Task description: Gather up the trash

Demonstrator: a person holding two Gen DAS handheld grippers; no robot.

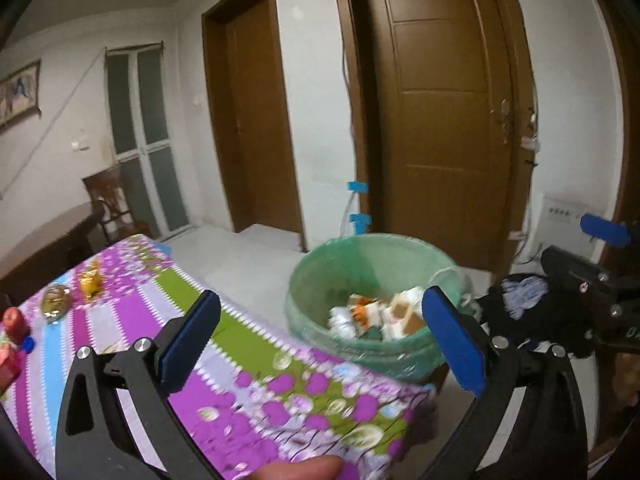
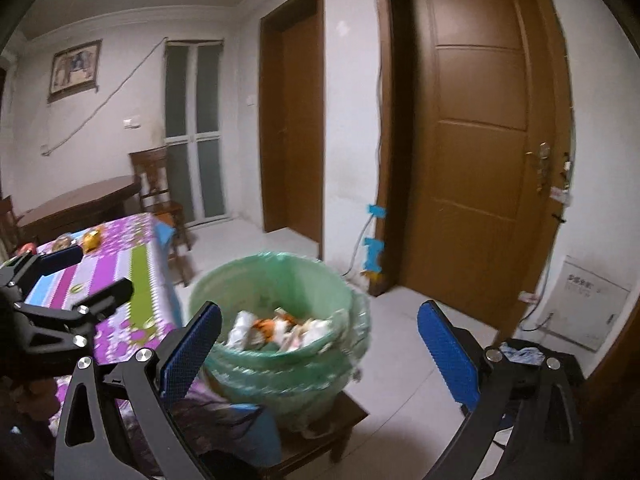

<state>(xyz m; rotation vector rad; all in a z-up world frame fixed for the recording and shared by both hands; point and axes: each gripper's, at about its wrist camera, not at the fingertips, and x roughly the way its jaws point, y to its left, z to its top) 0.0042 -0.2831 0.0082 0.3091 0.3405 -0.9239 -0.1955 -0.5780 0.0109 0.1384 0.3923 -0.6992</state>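
A round bin with a green bag [image 1: 320, 280] stands on a low wooden stool beside the table and holds crumpled wrappers and cartons [image 1: 380, 316]. It also shows in the right wrist view [image 2: 280, 280]. My left gripper [image 1: 320, 320] is open and empty above the table's corner, short of the bin. My right gripper [image 2: 320, 344] is open and empty, above and in front of the bin. On the flowered tablecloth [image 1: 248, 392] lie a gold wrapper [image 1: 90, 282], a clear wrapper [image 1: 56, 302] and a red item [image 1: 16, 322] at the far left.
Brown doors [image 1: 444, 112] and white walls stand behind the bin. Dark clothes [image 1: 520, 300] lie to its right. A wooden chair [image 2: 156, 184] and a round wooden table [image 2: 80, 204] stand at the back left. The floor is white tile.
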